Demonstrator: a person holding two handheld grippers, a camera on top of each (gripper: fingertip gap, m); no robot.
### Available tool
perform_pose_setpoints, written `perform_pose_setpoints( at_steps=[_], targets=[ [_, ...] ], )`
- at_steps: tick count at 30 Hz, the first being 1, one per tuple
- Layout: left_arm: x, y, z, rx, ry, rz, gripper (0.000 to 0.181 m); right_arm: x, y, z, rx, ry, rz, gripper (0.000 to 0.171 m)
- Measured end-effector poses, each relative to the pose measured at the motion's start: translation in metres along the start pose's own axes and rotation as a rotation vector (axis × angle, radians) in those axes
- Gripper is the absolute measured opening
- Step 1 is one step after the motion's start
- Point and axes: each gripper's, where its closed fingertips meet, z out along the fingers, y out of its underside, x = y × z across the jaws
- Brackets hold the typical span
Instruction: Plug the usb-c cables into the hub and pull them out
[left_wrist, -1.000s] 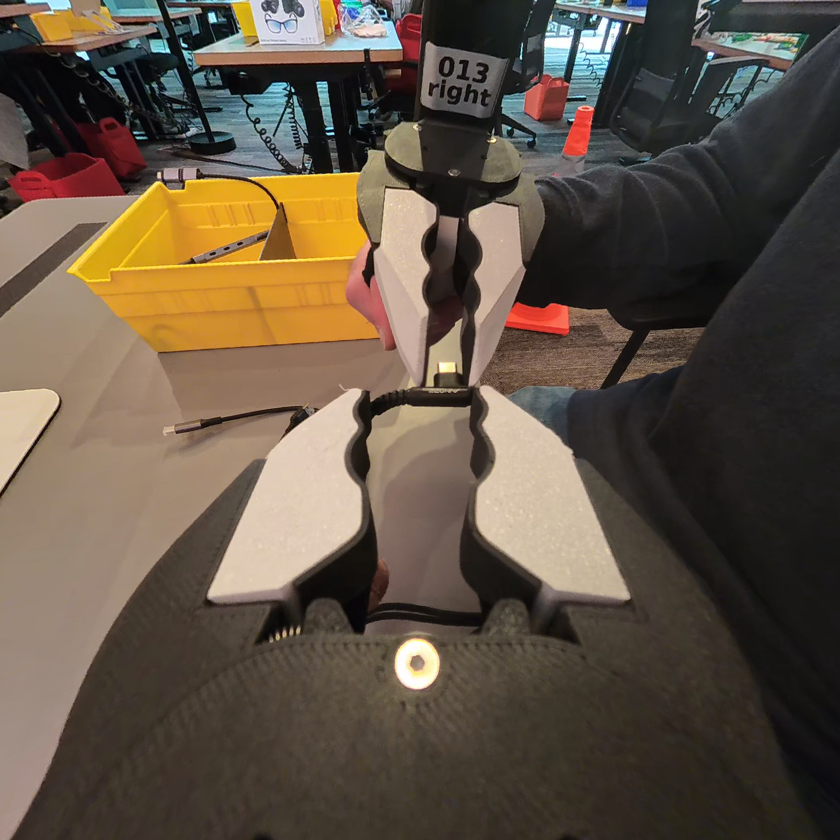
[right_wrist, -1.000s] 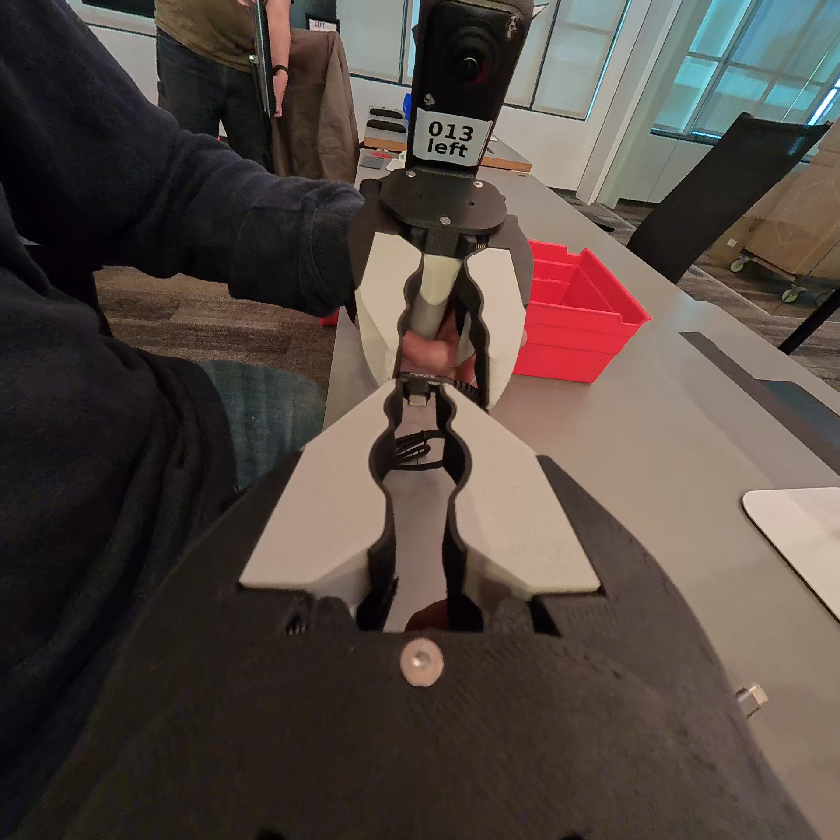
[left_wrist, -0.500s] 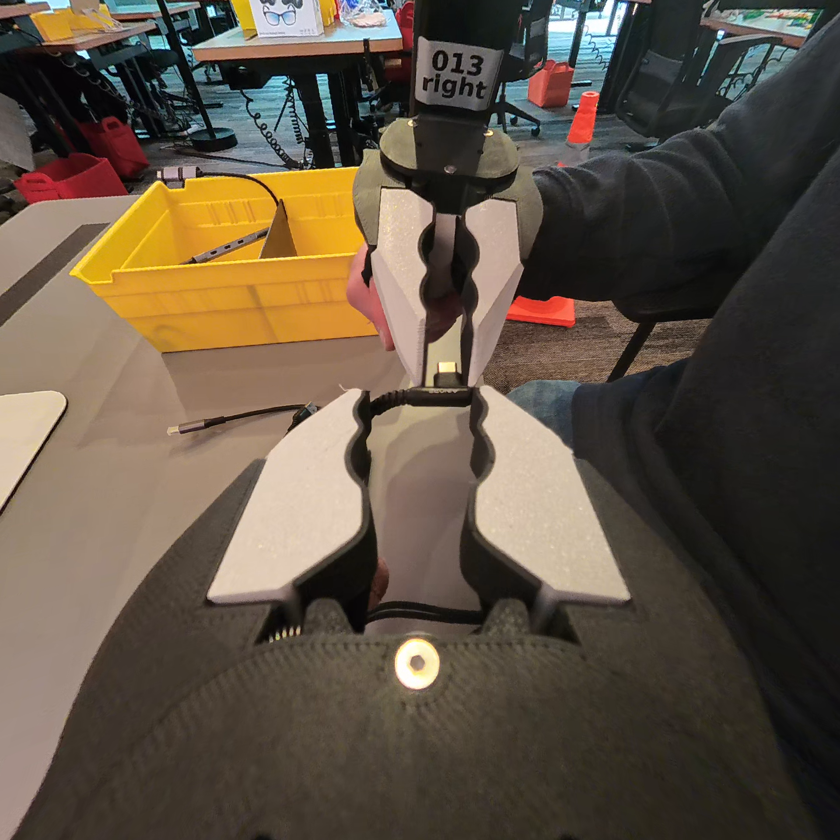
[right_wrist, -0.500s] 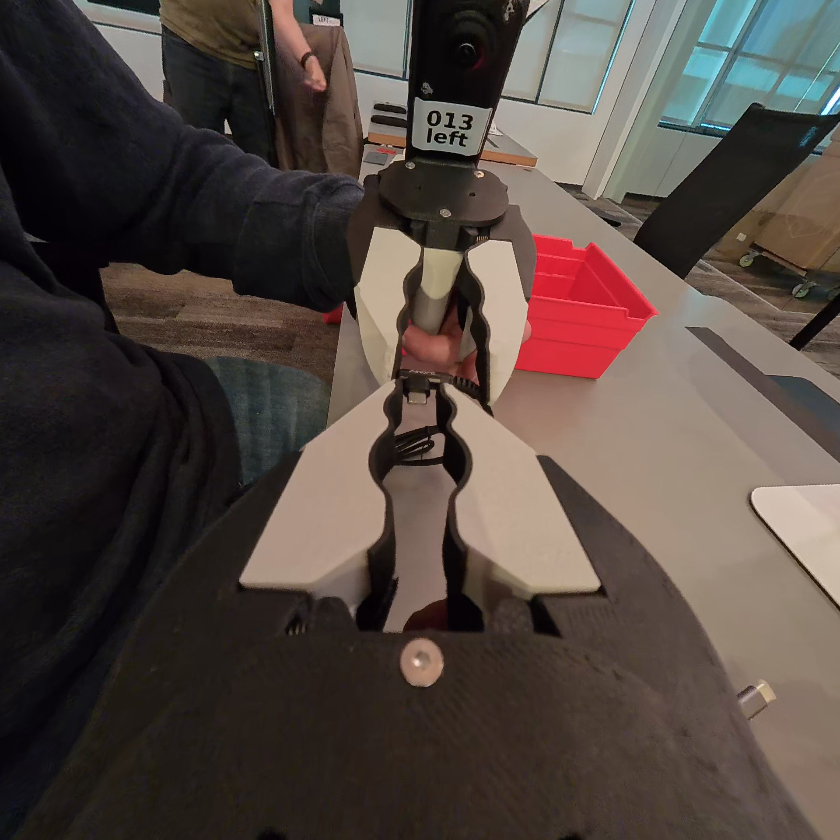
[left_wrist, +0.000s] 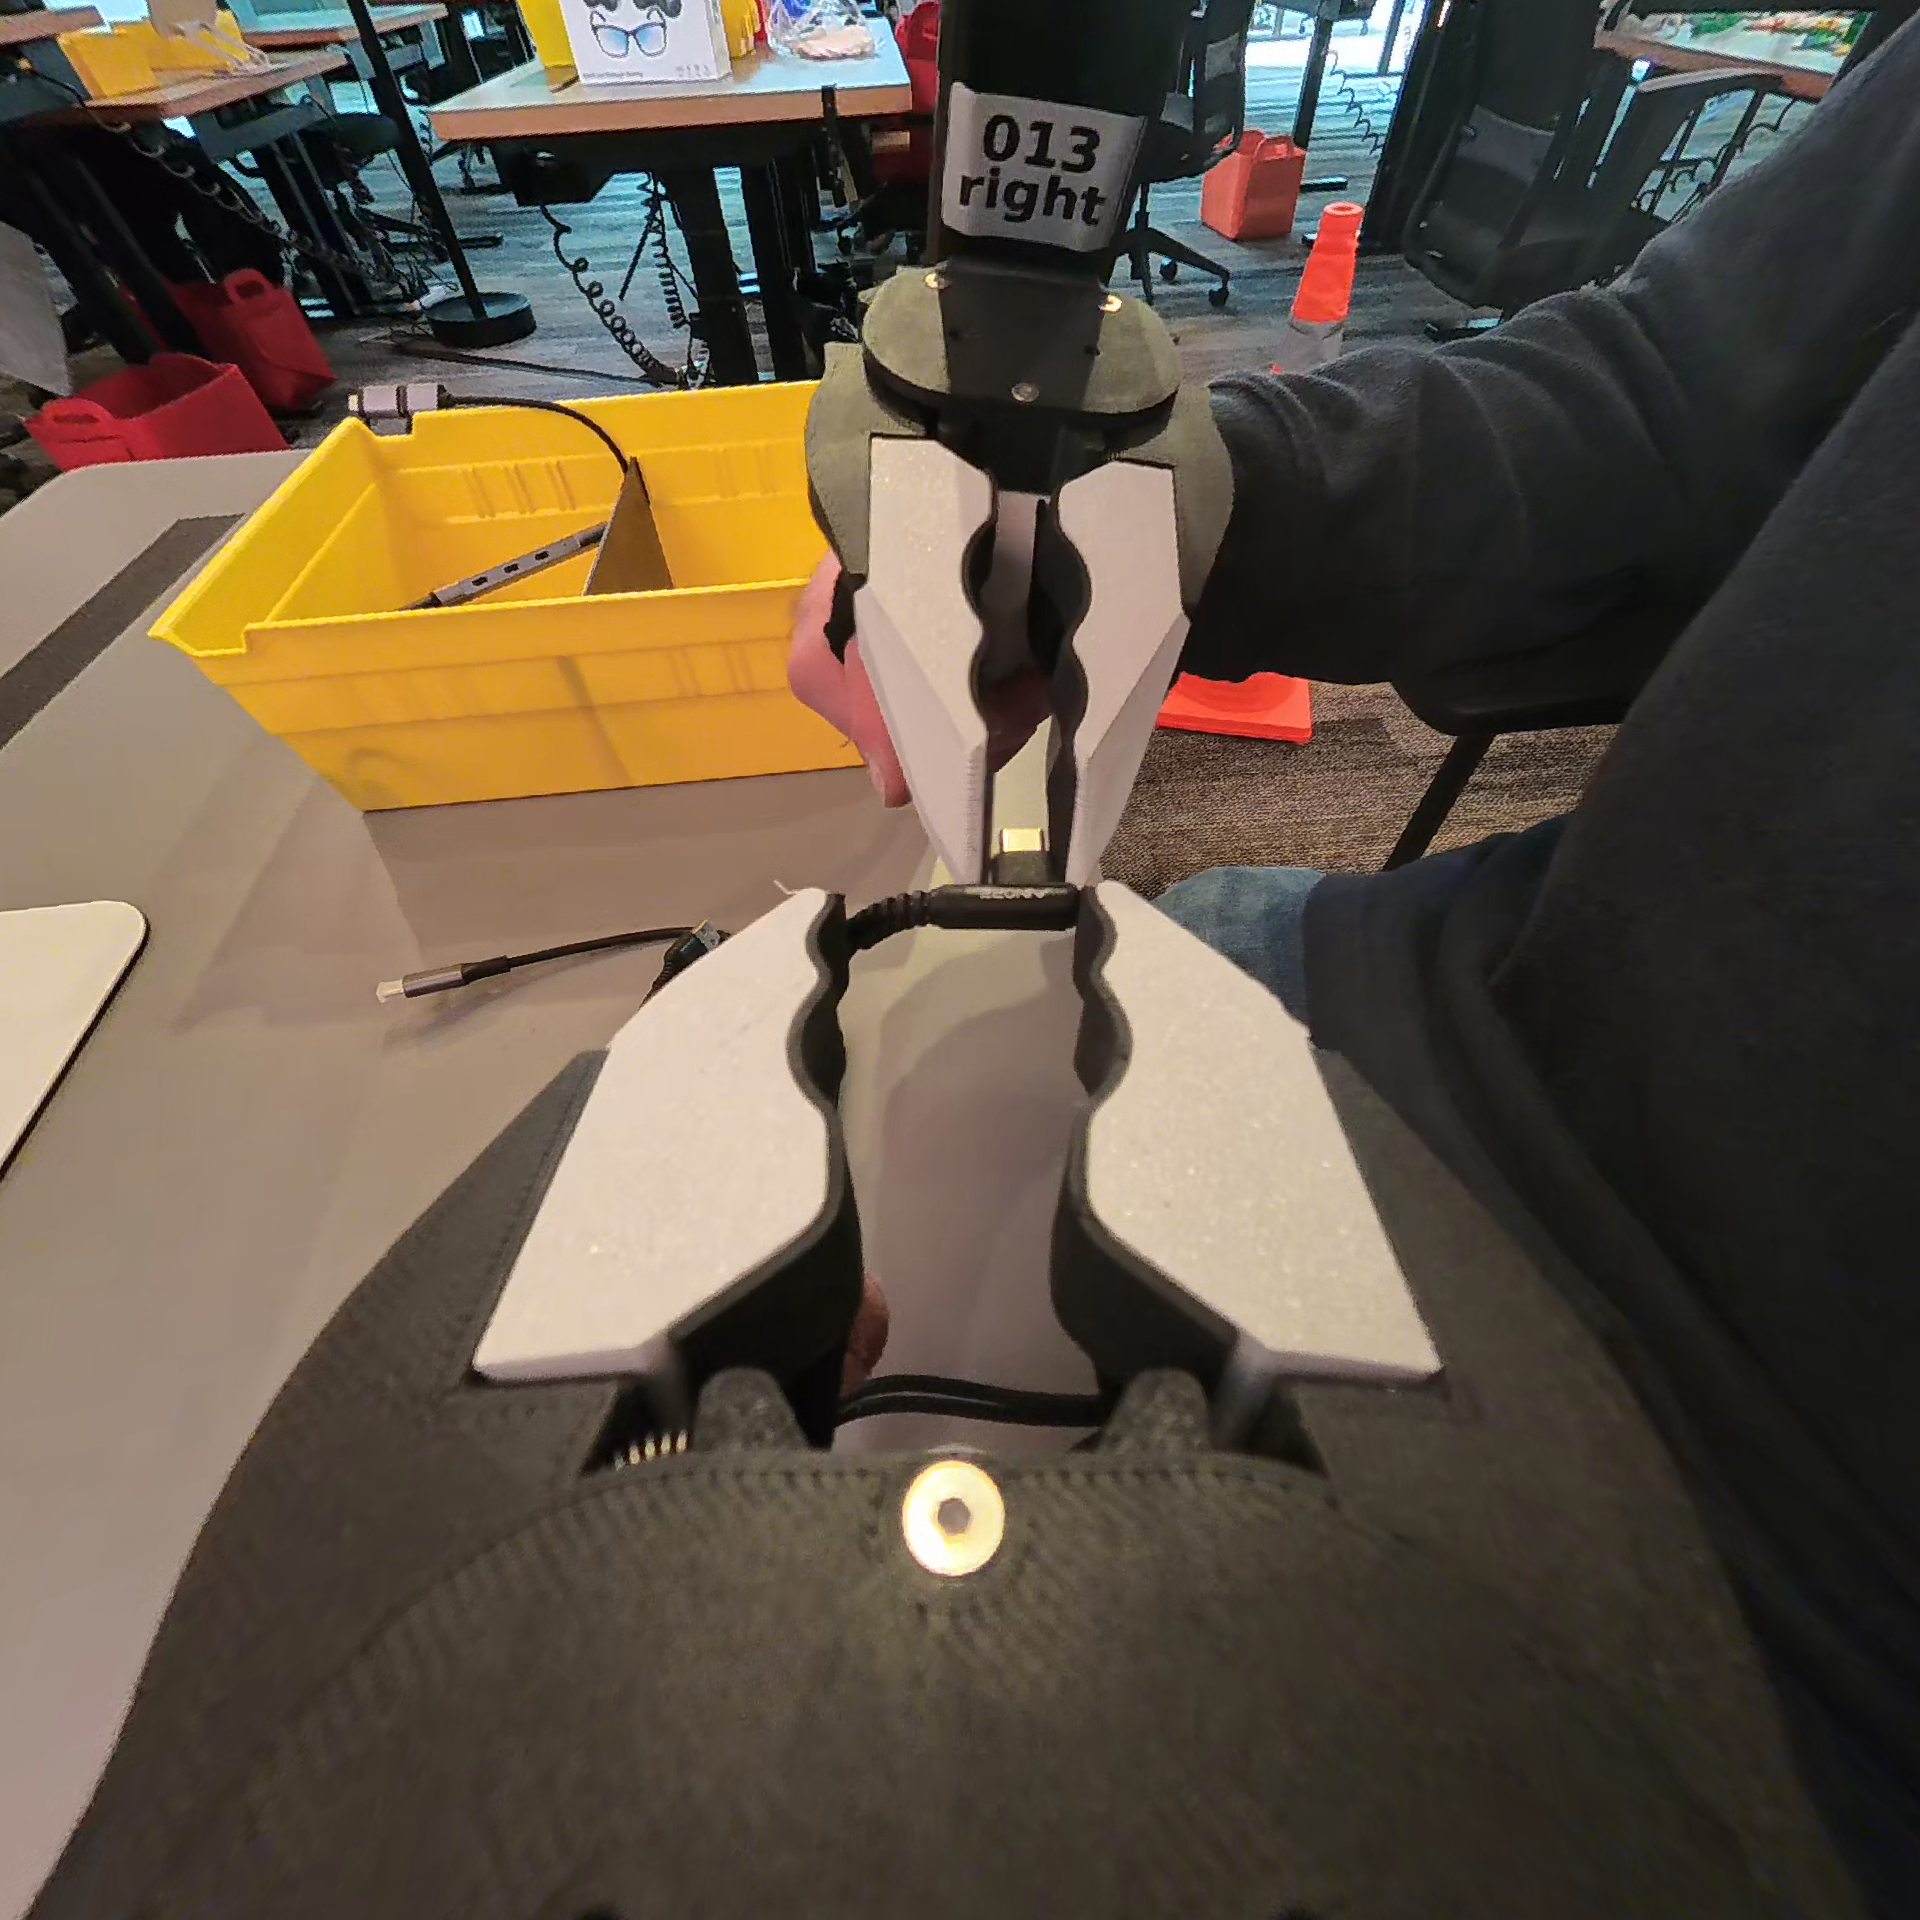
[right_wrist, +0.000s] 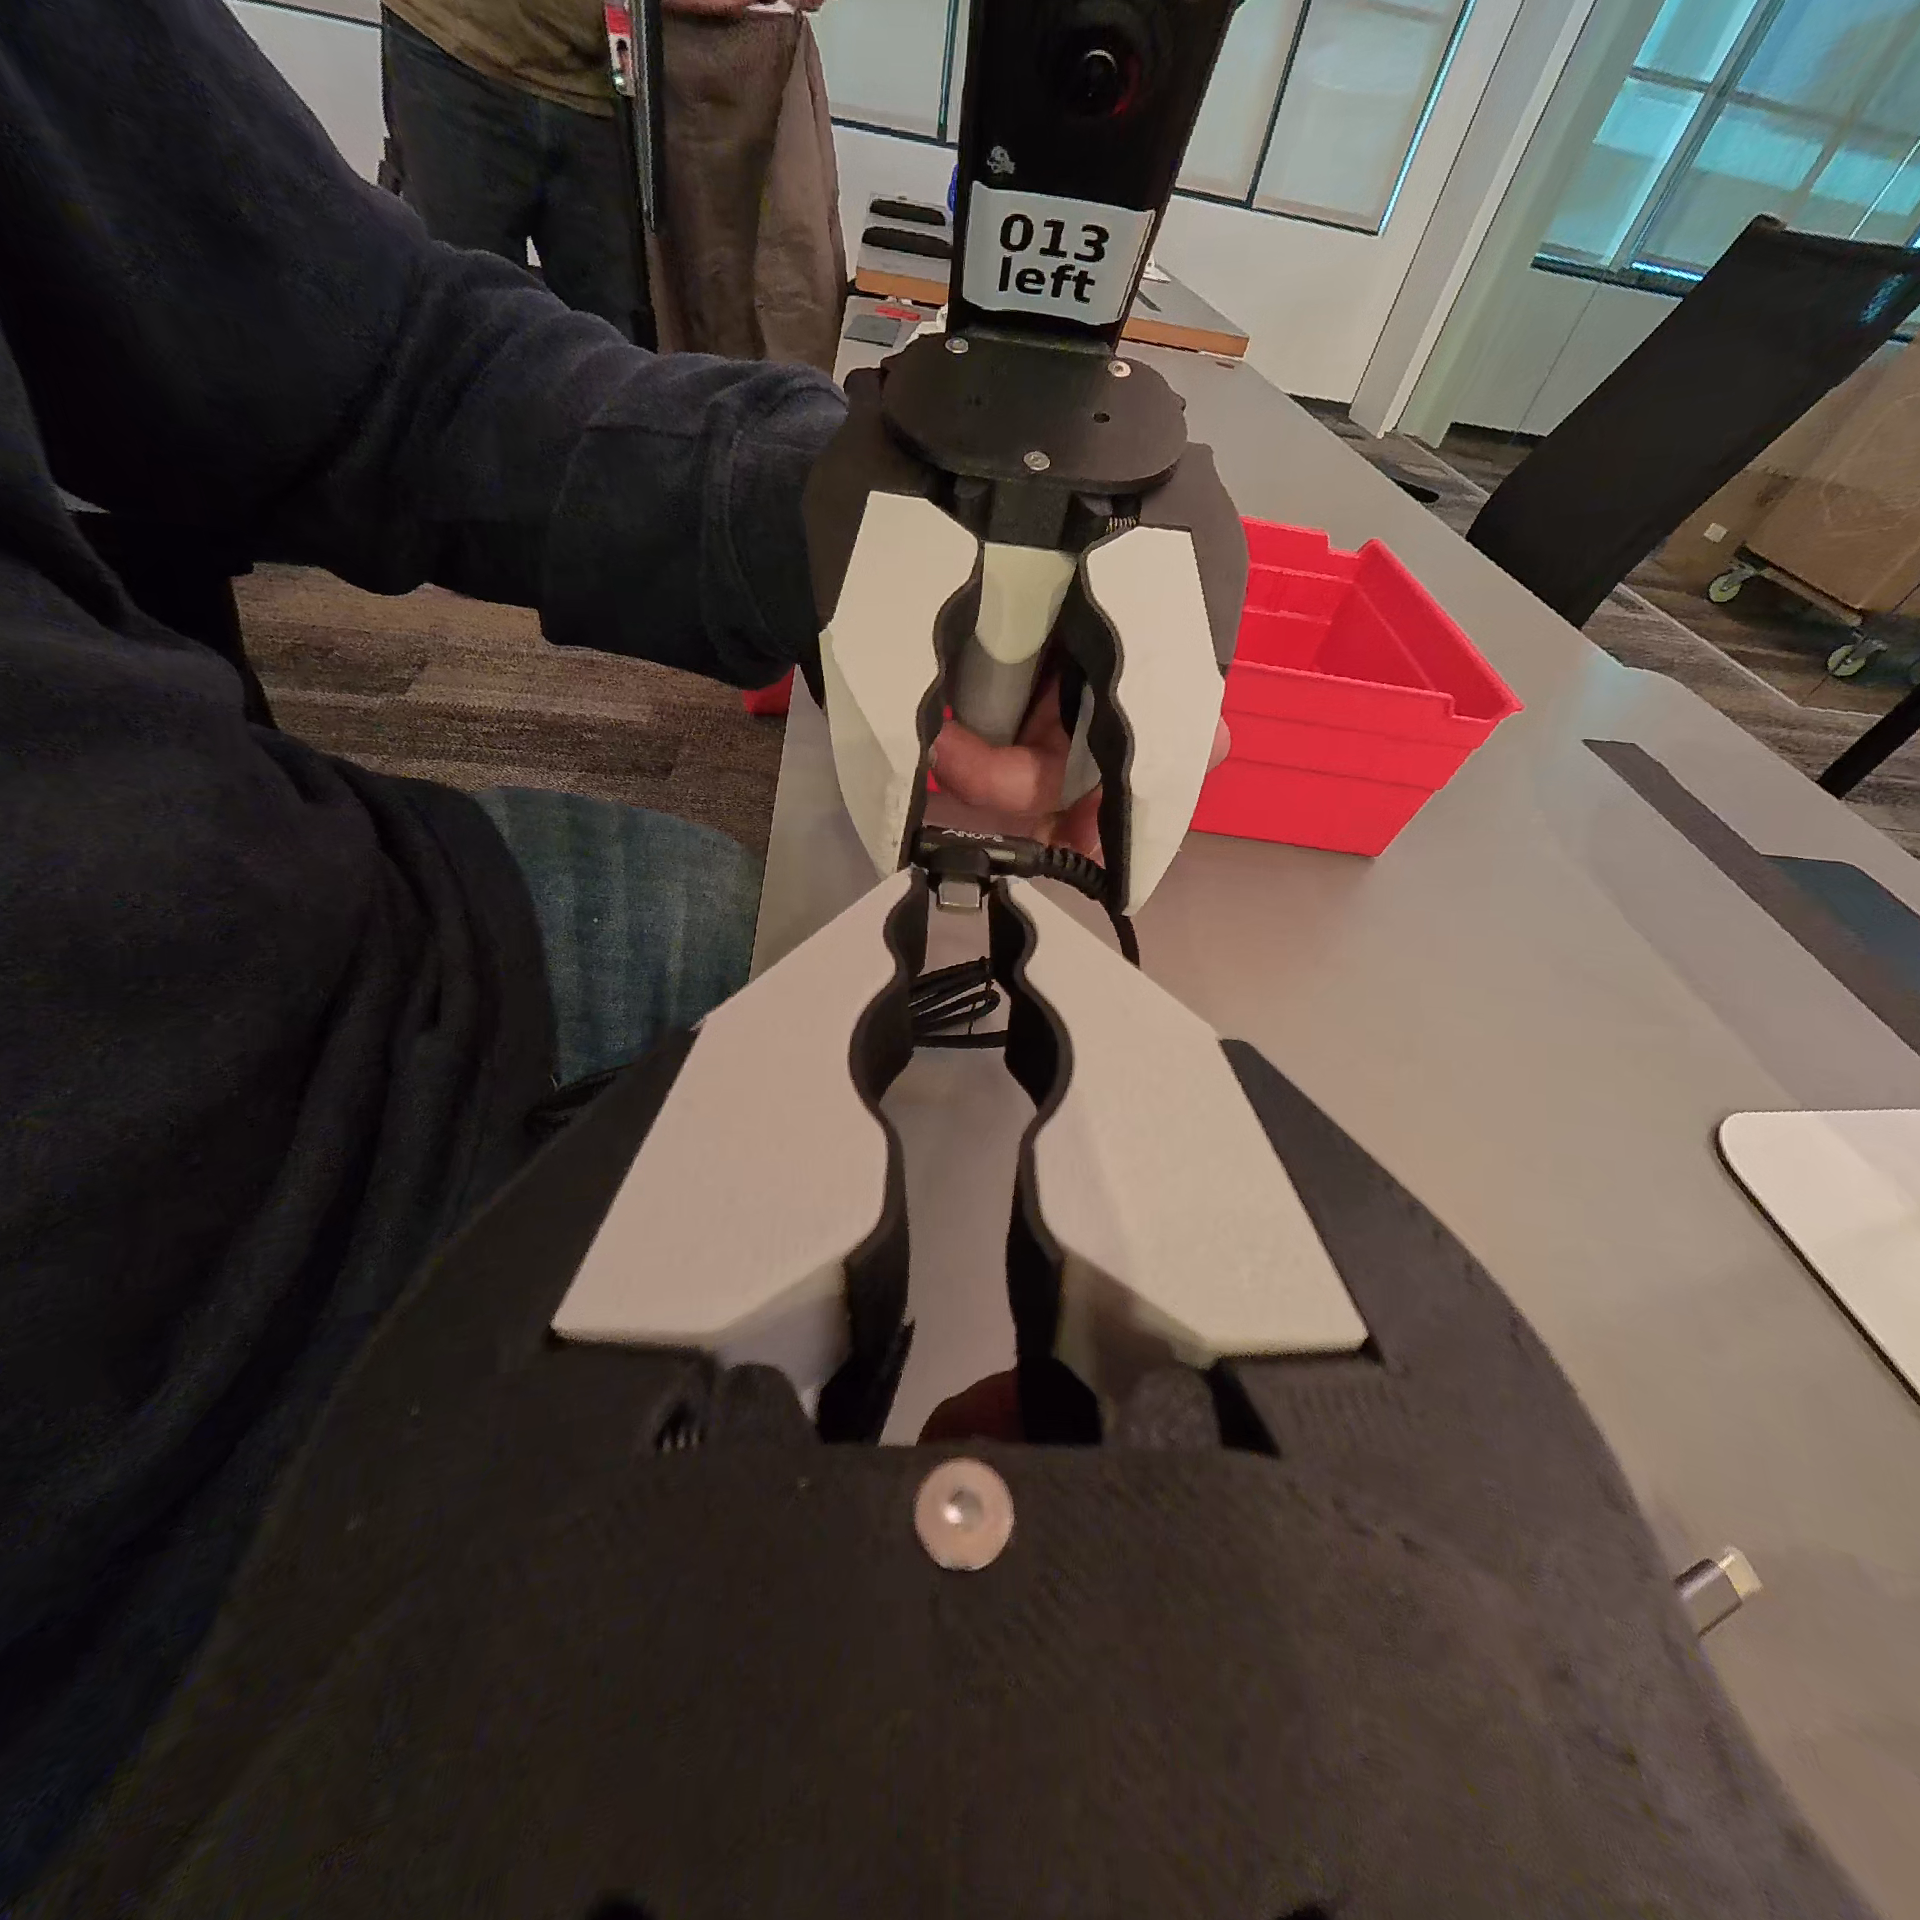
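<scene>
My left gripper (left_wrist: 956, 902) is shut on the black right-angle body of a USB-C cable connector (left_wrist: 1013, 897), held crosswise between its tips. The connector's metal plug (left_wrist: 1023, 842) points away, into the tips of my right gripper (left_wrist: 1023, 868), which faces it tip to tip. In the right wrist view my right gripper (right_wrist: 956, 914) is nearly closed with its pads against the plug (right_wrist: 956, 894). The left gripper (right_wrist: 1013, 868) holds the connector (right_wrist: 966, 857) opposite. A grey hub (left_wrist: 499, 582) lies in the yellow bin (left_wrist: 468, 644).
A loose black cable (left_wrist: 488, 971) lies on the grey table left of my left gripper. A white pad (left_wrist: 52, 987) sits at the left edge. A red bin (right_wrist: 1340, 748) stands behind the left gripper. A metal connector (right_wrist: 1714, 1590) lies at the lower right. The person's sleeves flank both grippers. Only a small space, under 4 cm, lies between the two pairs of fingers.
Both grippers keep the same tip-to-tip pose with the connector between them. The views have only drifted slightly.
</scene>
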Motion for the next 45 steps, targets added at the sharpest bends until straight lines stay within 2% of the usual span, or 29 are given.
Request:
perform_pose_setpoints(
  at_steps=[8, 16, 31, 45],
  targets=[
    [-0.0004, 0.0009, 0.0000, -0.007, -0.001, 0.000, 0.042, 0.0004, 0.0005, 0.0008, -0.006, 0.006, -0.005, 0.008],
    [-0.0028, 0.0071, 0.0005, -0.050, -0.020, 0.025, 0.042, 0.0022, 0.0071, 0.0034, -0.082, 0.036, -0.055, 0.008],
    [-0.0019, 0.0050, 0.0019, -0.043, -0.009, -0.011, 0.045, 0.0012, 0.0012, 0.0032, -0.072, 0.061, -0.125, 0.007],
    [-0.0025, 0.0052, 0.0032, -0.038, -0.021, 0.003, 0.044, 0.0021, 0.0019, 0.0031, -0.062, 0.059, -0.109, 0.007]
  ],
)
